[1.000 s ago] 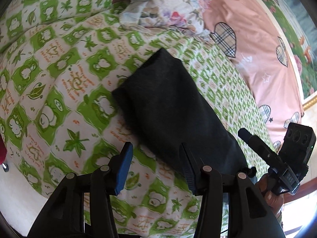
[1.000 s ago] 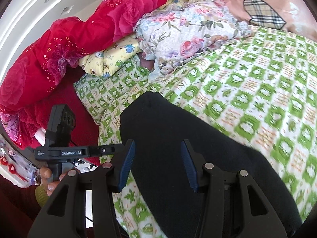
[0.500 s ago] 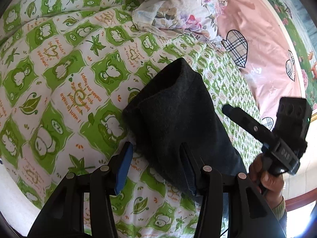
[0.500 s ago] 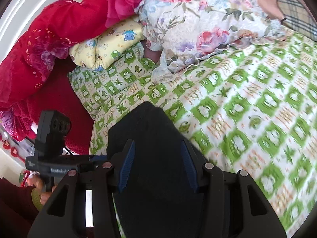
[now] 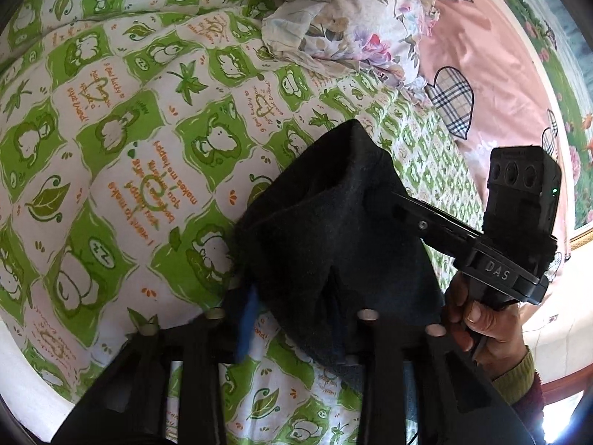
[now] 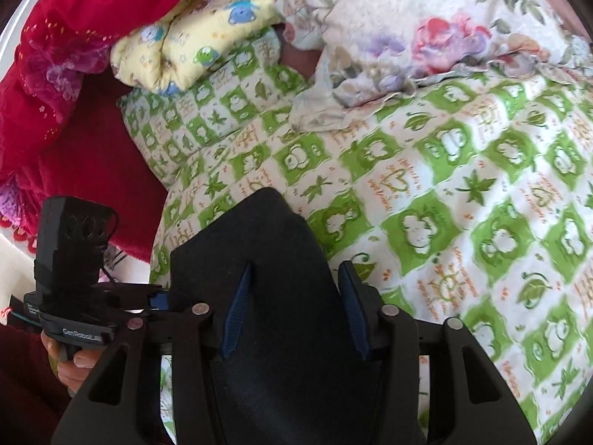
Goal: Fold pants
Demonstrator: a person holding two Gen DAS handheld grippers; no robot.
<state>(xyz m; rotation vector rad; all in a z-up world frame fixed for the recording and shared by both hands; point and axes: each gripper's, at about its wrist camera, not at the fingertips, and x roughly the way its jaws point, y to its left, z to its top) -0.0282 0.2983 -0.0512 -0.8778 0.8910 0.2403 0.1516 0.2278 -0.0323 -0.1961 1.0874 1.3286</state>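
Note:
The black pants (image 5: 333, 230) lie folded into a narrow strip on the green-and-white frog-print bedspread (image 5: 111, 129). My left gripper (image 5: 296, 307) stands open around the near corner of the pants; its blue left pad (image 5: 246, 324) shows, and the right pad is hidden under cloth. My right gripper (image 6: 292, 307) is open, its blue pads astride the other corner of the pants (image 6: 259, 259). The right gripper also shows in the left wrist view (image 5: 426, 222), resting on the pants' edge. The left gripper shows in the right wrist view (image 6: 155, 298).
A floral pillow (image 6: 426, 29) and a yellow cartoon pillow (image 6: 192, 37) lie at the head of the bed. A red blanket (image 6: 74, 55) is piled at the left. A pink sheet with plaid hearts (image 5: 474, 85) lies beyond the pants.
Both grippers have moved forward onto the end of the pants. The cloth now sits between the fingers of each, and the pants' end has bunched and lifted a little.

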